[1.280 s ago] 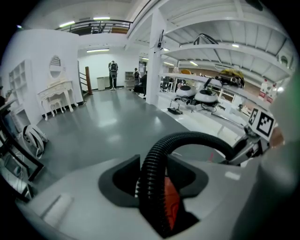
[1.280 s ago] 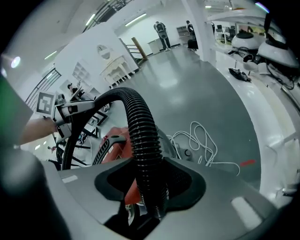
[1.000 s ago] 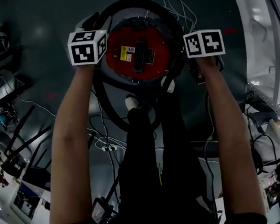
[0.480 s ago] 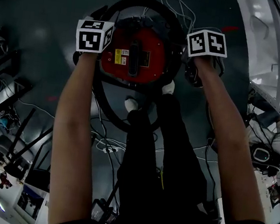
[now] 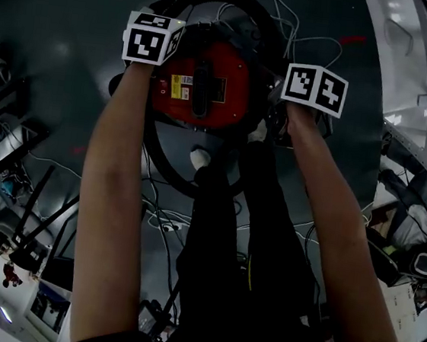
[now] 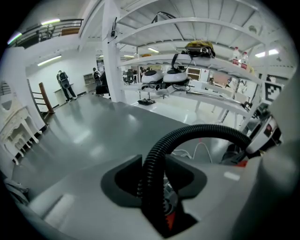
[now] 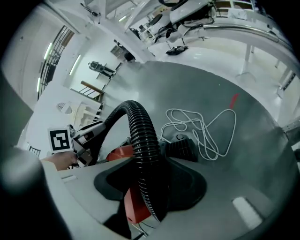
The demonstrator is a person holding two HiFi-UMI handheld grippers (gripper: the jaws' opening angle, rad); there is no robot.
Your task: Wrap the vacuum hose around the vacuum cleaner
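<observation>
Over grey floor [image 6: 89, 126], left gripper [image 6: 152, 190] fingers (just closing) and right gripper [image 7: 150, 187] fingers each clasp the vacuum hose [image 6: 201, 131].

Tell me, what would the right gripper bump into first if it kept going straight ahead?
The black hose, which the right gripper grips between its jaws; just beyond it, probably the red vacuum cleaner.
</observation>
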